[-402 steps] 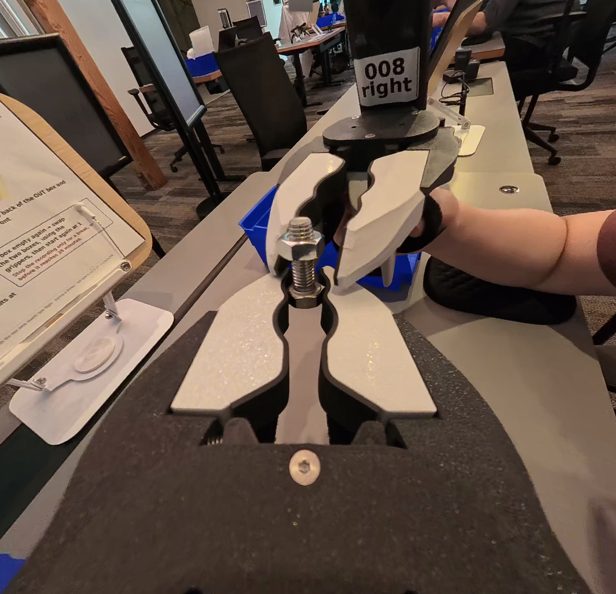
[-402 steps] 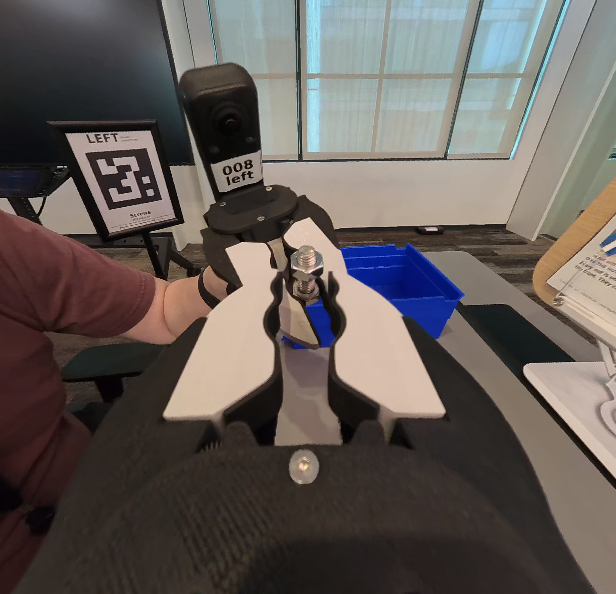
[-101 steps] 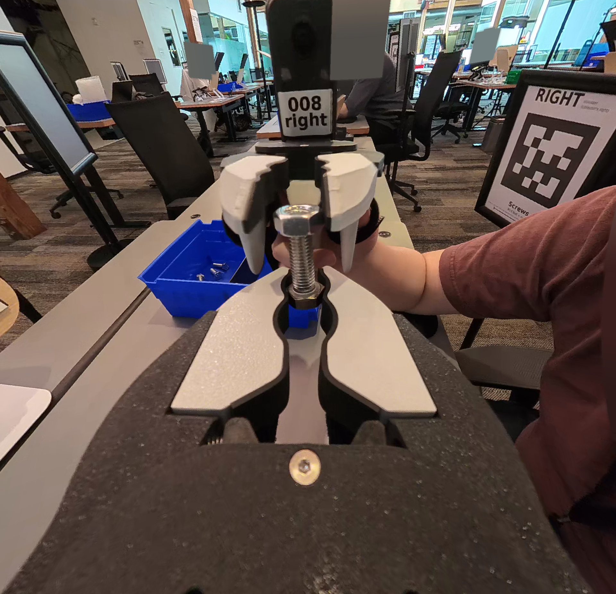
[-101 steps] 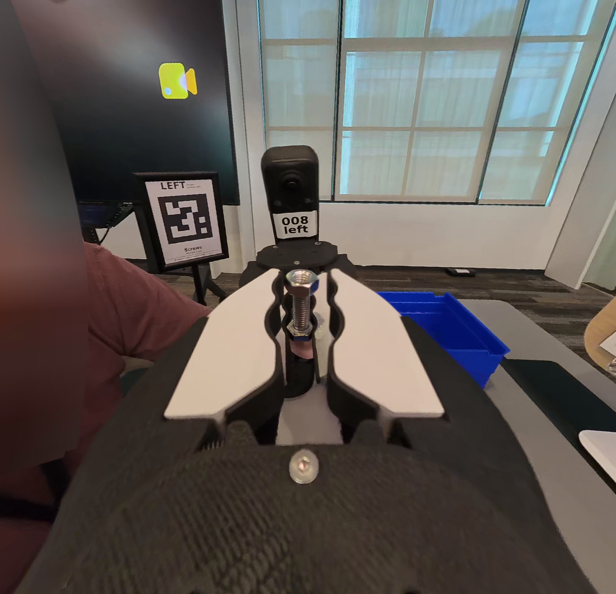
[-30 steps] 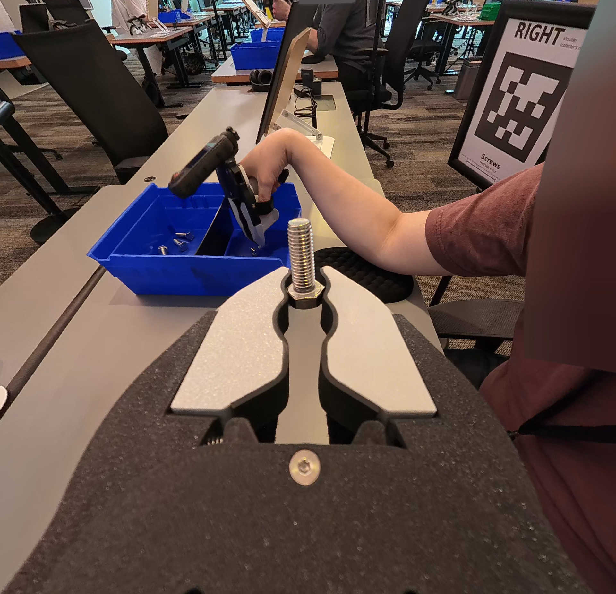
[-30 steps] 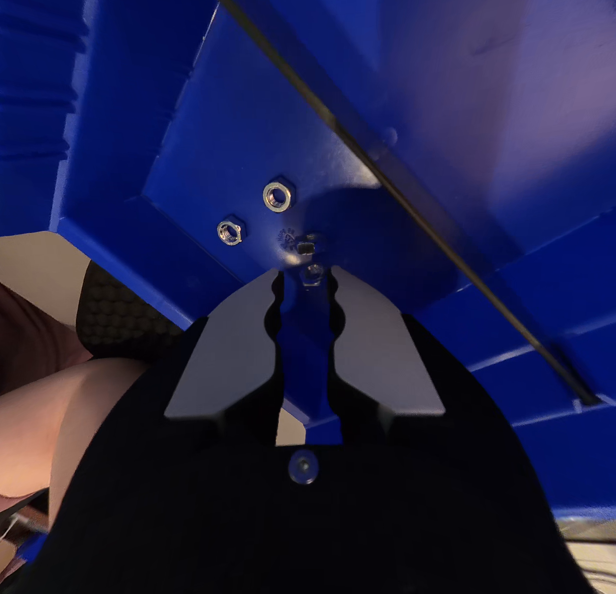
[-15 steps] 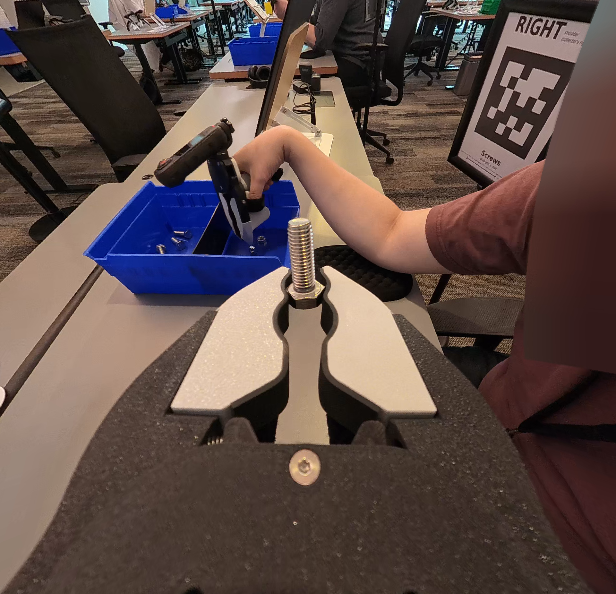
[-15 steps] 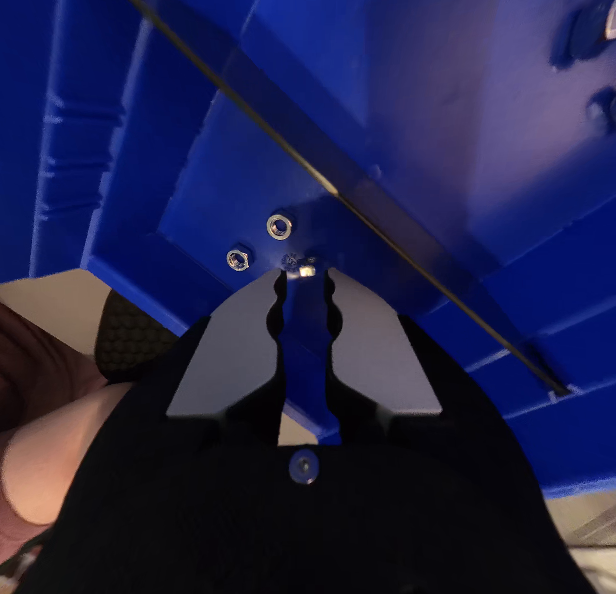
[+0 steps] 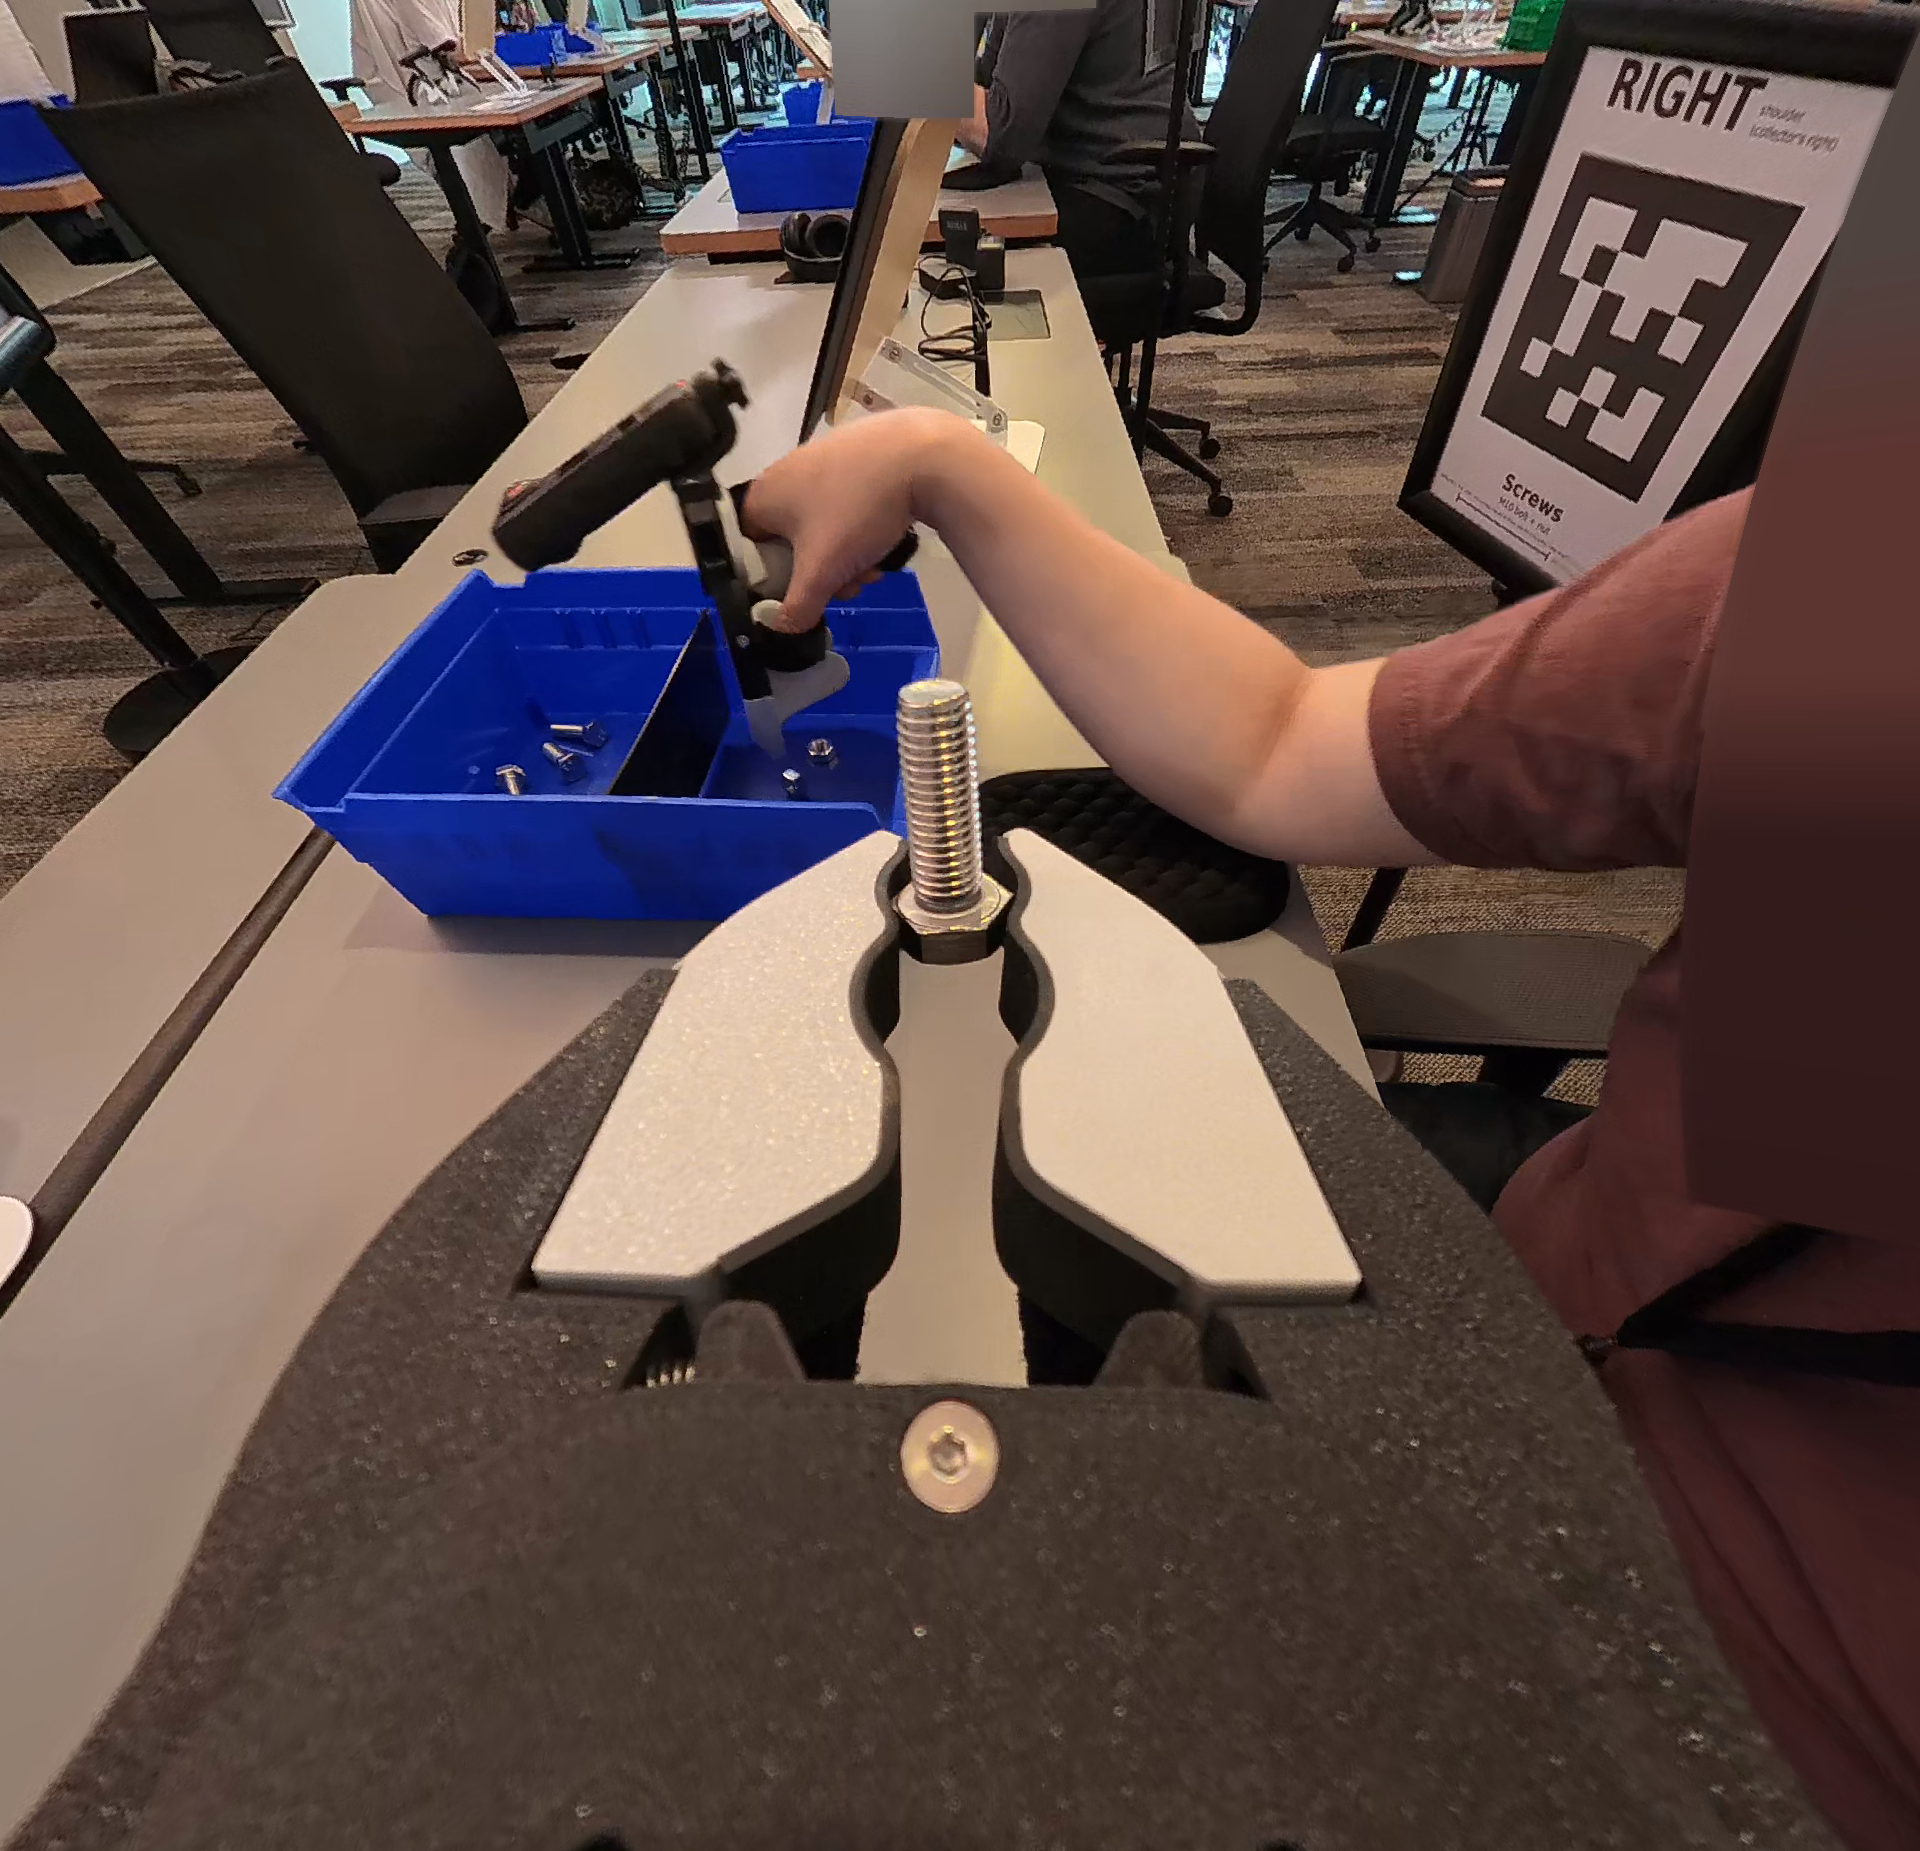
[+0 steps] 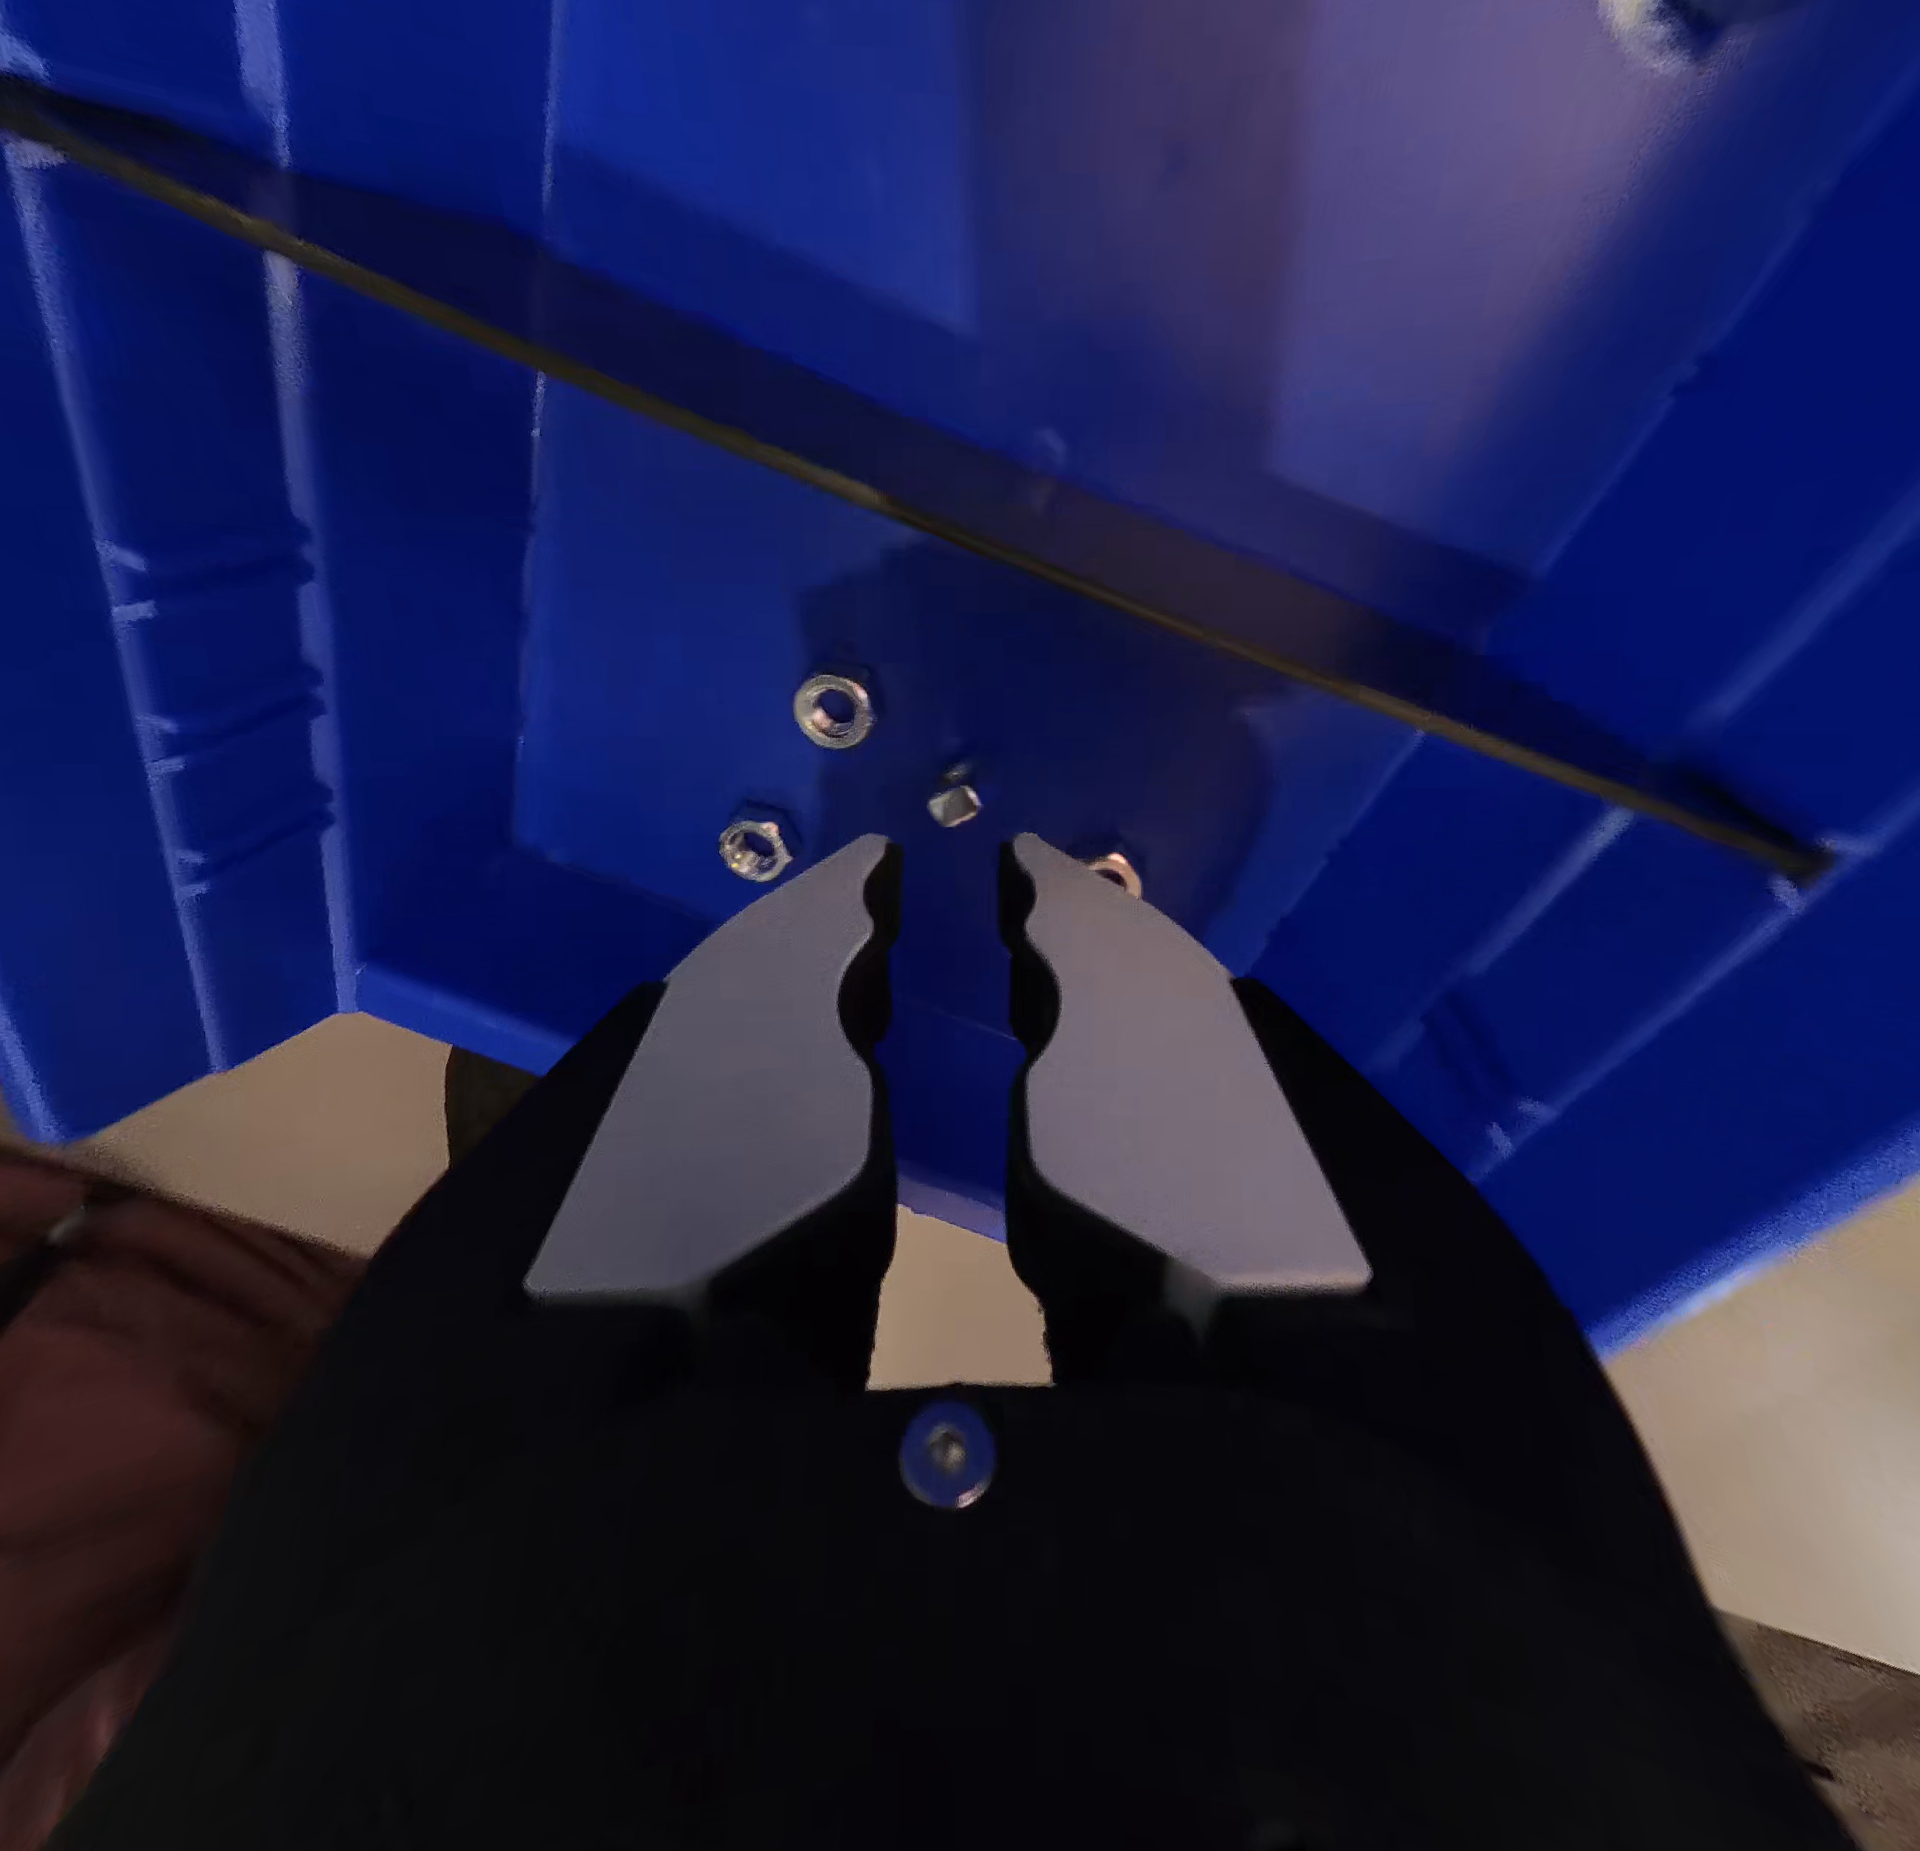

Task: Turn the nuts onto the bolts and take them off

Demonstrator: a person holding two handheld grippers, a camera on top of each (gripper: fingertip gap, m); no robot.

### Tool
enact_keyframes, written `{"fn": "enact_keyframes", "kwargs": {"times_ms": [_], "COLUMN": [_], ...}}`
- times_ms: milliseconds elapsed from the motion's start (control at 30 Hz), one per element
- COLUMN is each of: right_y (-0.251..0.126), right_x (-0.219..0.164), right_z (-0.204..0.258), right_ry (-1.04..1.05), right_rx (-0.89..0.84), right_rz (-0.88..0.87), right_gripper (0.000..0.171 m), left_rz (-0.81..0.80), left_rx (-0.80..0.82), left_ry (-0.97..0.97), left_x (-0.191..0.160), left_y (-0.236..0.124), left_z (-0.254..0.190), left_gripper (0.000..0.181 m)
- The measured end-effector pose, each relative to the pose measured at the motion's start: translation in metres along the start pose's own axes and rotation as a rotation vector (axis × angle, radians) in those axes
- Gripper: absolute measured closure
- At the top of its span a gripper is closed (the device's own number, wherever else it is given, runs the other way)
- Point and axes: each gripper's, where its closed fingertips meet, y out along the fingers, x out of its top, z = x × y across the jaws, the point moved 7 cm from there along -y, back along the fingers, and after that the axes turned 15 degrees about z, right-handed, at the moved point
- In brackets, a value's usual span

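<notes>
While left tool (image 9: 948,892) clamps upright bolt (image 9: 935,793), right tool (image 10: 948,856) open, empty — fourth nut (image 10: 1114,869) half hidden.

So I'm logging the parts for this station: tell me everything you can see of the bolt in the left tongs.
The bolt is shiny silver metal with a threaded shank that stands upright and a flat top end. No nut sits on the thread. Its hex head is at the bottom, clamped in the notch near the tips of the left tongs, which alone touch it. It is held above the grey table, in front of the blue bin.
</notes>
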Motion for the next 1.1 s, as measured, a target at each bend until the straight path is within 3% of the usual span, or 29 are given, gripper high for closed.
{"fn": "enact_keyframes", "kwargs": {"times_ms": [233,367,767,933,1100], "right_y": [0.002,0.009,0.029,0.033,0.028], "right_x": [-0.011,-0.02,-0.025,-0.024,-0.026], "right_z": [-0.006,0.001,0.006,0.005,0.008], "right_ry": [0.214,0.311,0.461,0.446,0.425], "right_rx": [0.018,0.035,0.043,0.087,0.145], "right_rz": [-0.413,-0.5,-0.419,-0.392,-0.433], "right_gripper": [0.153,0.149,0.148,0.168,0.169], "left_rz": [-0.033,-0.039,-0.085,-0.104,-0.113], "left_rx": [-0.009,-0.009,-0.047,-0.052,-0.057], "left_ry": [-0.028,-0.032,0.016,0.039,0.047], "left_x": [0.006,0.009,0.018,0.022,0.023], "left_y": [-0.004,-0.008,-0.029,-0.038,-0.043], "left_z": [0.0,-0.006,-0.022,-0.027,-0.03], "left_gripper": [0.167,0.167,0.168,0.168,0.167]}}
